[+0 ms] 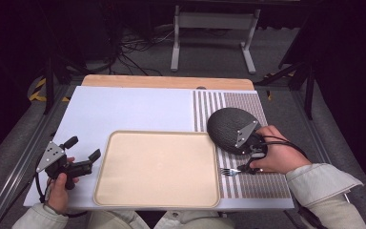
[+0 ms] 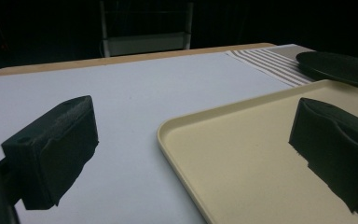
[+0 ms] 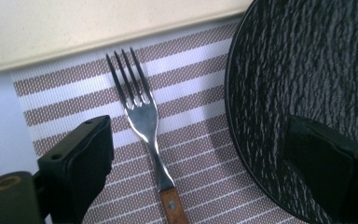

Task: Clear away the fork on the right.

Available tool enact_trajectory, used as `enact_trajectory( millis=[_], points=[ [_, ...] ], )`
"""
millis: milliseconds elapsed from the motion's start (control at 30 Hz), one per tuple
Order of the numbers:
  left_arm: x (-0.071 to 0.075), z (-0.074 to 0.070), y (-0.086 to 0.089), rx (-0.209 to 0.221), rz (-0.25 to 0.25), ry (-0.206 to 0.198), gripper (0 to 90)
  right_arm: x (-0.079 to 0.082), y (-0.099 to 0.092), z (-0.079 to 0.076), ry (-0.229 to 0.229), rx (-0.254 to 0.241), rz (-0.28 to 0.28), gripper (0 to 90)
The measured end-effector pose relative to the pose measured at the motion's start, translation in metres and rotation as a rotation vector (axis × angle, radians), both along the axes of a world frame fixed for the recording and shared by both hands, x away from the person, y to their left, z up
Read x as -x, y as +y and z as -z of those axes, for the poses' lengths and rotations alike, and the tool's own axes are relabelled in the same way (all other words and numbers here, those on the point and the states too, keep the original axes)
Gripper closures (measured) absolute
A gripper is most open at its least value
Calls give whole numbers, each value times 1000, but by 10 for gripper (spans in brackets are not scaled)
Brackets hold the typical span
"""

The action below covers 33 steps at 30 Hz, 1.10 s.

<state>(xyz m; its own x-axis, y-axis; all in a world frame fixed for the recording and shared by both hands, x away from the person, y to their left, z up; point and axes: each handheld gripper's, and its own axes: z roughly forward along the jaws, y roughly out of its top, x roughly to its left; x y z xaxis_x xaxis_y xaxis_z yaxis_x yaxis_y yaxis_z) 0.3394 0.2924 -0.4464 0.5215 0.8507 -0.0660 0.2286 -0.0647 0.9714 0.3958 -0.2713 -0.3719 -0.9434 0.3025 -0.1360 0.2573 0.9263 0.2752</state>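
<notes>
A fork [image 3: 144, 116] with a wooden handle lies on the striped placemat [image 3: 191, 93], tines toward the beige tray [image 3: 98, 23]. My right gripper [image 3: 203, 140] is open, its jaws on either side of the fork, the right jaw over the black textured plate [image 3: 303, 70]. From above, the fork's tines [image 1: 228, 171] stick out beside the right gripper [image 1: 246, 160], and the hand hides the handle. My left gripper [image 1: 83, 148] is open and holds nothing, left of the tray [image 1: 157, 200]. In its own view the left gripper [image 2: 193, 140] straddles the tray's near corner [image 2: 168, 126].
The black plate [image 1: 228, 125] rests on the placemat [image 1: 262, 183] at the right, close to the tray's far right corner. A white sheet [image 1: 133, 109] covers the table, with a wooden edge [image 1: 167, 82] at the back. A metal frame [image 1: 214, 21] stands on the floor beyond.
</notes>
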Motion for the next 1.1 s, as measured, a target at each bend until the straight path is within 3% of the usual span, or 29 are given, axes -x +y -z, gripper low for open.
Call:
enact_trajectory(
  millis=[267, 400, 667, 800, 1000, 1100],
  points=[
    [0, 0, 0, 0, 0, -1, 17, -1, 0, 3, 28, 58, -29, 109],
    [0, 0, 0, -1, 1, 0, 17, -1, -2, 7, 66, 84, -30, 156],
    [0, 0, 0, -2, 0, 0, 17, -2, -5, 17, 67, 142, -79, 207],
    [0, 0, 0, -2, 0, 1, 17, -2, -7, 23, 96, 152, -73, 267],
    [0, 0, 0, -2, 0, 1, 17, -1, -8, 32, 162, 214, -111, 380],
    [0, 0, 0, -3, 0, 1, 17, -2, -7, 36, 173, 252, -142, 461]
  ],
)
